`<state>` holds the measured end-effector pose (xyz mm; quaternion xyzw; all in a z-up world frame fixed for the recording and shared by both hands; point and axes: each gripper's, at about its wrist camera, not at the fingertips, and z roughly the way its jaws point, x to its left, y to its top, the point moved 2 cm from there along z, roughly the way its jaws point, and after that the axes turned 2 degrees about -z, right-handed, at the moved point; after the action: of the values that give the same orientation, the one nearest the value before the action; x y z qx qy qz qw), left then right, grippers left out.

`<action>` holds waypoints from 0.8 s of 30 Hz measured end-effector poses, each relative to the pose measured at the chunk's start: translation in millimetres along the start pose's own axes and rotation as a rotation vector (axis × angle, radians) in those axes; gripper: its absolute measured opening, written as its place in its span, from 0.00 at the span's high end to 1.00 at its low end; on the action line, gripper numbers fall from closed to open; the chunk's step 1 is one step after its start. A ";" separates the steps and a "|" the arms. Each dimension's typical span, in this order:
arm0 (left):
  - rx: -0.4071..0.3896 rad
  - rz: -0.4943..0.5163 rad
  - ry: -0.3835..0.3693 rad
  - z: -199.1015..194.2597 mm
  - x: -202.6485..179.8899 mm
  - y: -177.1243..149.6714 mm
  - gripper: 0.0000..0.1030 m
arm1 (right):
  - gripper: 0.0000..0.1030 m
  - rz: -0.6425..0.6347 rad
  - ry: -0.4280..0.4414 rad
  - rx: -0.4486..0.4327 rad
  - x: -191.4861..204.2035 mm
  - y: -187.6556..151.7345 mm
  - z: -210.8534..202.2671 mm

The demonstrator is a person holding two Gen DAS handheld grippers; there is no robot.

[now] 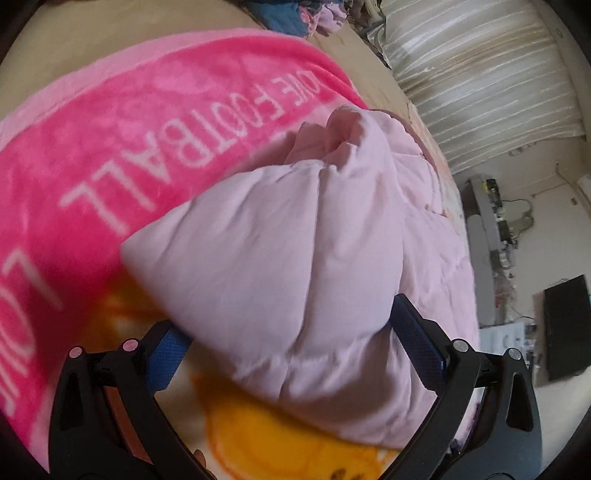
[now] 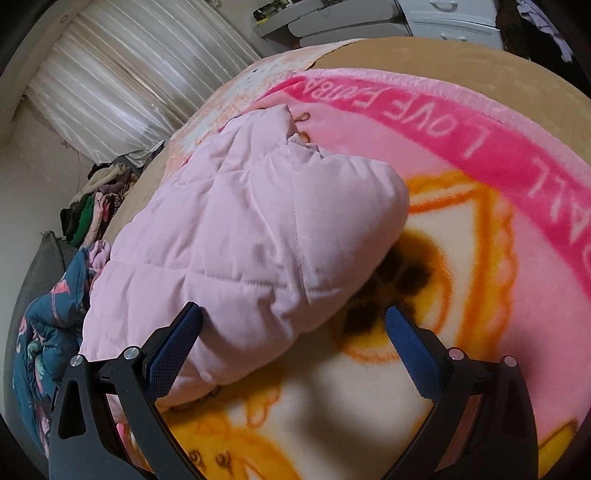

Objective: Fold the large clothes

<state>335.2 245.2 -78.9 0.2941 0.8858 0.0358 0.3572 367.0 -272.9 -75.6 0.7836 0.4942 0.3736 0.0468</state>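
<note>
A pale pink quilted jacket (image 1: 280,236) lies bunched and partly folded on a bright pink blanket (image 1: 129,122) with white lettering and a yellow-orange cartoon print. My left gripper (image 1: 288,314) is open wide, and the jacket's near fold bulges between its blue pads (image 1: 166,354). In the right wrist view the same jacket (image 2: 236,229) lies to the left of centre. My right gripper (image 2: 293,310) is open too. Its left finger (image 2: 177,339) touches the jacket's lower edge, and its right finger (image 2: 410,343) hangs over bare blanket (image 2: 480,258).
The blanket covers a bed with a tan sheet (image 2: 424,55). A blue patterned garment (image 2: 48,314) and a heap of other clothes (image 2: 99,192) lie at the bed's edge. Striped curtains (image 2: 129,66), white drawers (image 2: 443,18) and a dark screen (image 1: 565,325) line the room.
</note>
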 end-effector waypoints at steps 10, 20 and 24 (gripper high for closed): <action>-0.066 0.052 0.015 18.0 -0.2 1.9 0.08 | 0.04 0.141 0.079 0.002 -3.4 18.0 36.0; -0.159 0.211 0.002 10.9 -20.5 -3.0 0.46 | 0.54 0.083 0.158 -0.087 4.2 25.9 46.1; -0.216 0.378 0.065 -2.6 -49.3 -11.6 0.63 | 0.67 -0.166 0.059 -0.140 38.4 25.9 27.0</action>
<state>355.9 209.0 -50.0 0.4136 0.8170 0.2062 0.3448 412.1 -247.0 -62.8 0.7233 0.5313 0.4250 0.1179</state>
